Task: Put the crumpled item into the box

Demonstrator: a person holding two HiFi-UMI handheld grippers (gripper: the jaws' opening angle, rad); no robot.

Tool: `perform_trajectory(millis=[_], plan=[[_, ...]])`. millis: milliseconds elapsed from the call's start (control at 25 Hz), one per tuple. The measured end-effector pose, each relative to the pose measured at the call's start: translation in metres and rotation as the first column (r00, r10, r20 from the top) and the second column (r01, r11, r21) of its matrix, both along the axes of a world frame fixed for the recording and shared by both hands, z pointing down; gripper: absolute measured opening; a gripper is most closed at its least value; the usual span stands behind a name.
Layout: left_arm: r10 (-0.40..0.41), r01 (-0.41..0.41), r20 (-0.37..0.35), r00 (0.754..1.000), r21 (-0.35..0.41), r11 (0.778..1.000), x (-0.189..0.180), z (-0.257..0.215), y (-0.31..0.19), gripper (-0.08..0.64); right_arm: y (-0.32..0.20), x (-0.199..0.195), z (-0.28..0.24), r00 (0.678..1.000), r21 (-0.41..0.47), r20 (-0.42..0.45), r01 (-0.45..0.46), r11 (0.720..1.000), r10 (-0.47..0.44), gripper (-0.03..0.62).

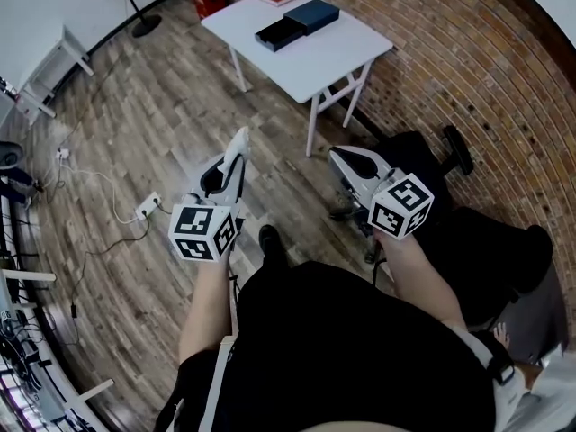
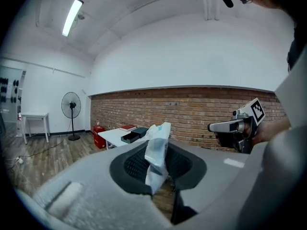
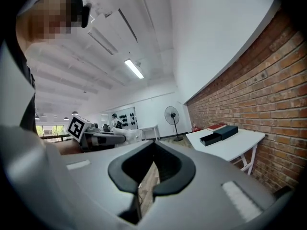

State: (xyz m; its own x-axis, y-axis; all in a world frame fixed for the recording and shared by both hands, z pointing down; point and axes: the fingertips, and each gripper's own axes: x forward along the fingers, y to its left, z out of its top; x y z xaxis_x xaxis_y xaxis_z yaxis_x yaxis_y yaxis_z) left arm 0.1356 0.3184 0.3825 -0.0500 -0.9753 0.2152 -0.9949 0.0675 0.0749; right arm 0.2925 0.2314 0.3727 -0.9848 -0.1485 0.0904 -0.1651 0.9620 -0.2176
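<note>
Head view: the step in hand is judged to be the carry towards the white folding table [image 1: 310,61], seen at twelve o'clock, well apart from both grippers. The box [image 1: 273,36] lies open on it, with what appears to be its blue lid [image 1: 312,14] just beside at one o'clock. The left gripper [image 1: 239,145] is best brought right over the tray before the pinch is eased, since so light a thing is likely to drift. The right gripper [image 1: 336,155] is carried at its three o'clock.

Left gripper view: the crumpled item [image 2: 157,150], a white, glossy, creased wrapper, is pinched upright between dark ribbed pads; the box is seen at its ten o'clock.

Right gripper view: the jaws are pressed together with nothing between them; the smooth matte tabletop and hard-edged rectangular box are seen at three o'clock.
</note>
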Motion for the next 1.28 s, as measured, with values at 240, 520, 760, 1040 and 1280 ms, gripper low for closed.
perform_trajectory(millis=[240,520,760,1040,1280], plan=[[0.023,-0.023,-0.011,1.0,-0.034,0.999,-0.065,0.01,-0.05,0.069,-0.05,-0.069,0.006,0.999,-0.022,-0.025,-0.024,0.999,0.023,0.002],[0.068,-0.068,-0.002,0.998,-0.037,0.997,-0.128,0.009,-0.089,0.069,-0.077,-0.15,0.022,0.998,-0.067,-0.064,-0.009,0.998,0.005,0.002],[0.067,-0.067,-0.013,0.998,-0.039,0.997,-0.187,0.008,-0.099,0.069,-0.091,-0.214,0.015,0.998,-0.072,-0.065,0.017,0.997,-0.022,0.002],[0.096,-0.098,-0.027,0.995,-0.048,0.994,-0.221,0.015,-0.12,0.069,-0.112,-0.242,0.012,0.998,-0.071,-0.064,-0.003,0.997,-0.002,0.002],[0.118,-0.12,-0.042,0.992,-0.052,0.991,-0.233,0.02,-0.157,0.069,-0.143,-0.247,0.026,0.997,-0.104,-0.074,-0.029,0.994,0.022,0.0]])
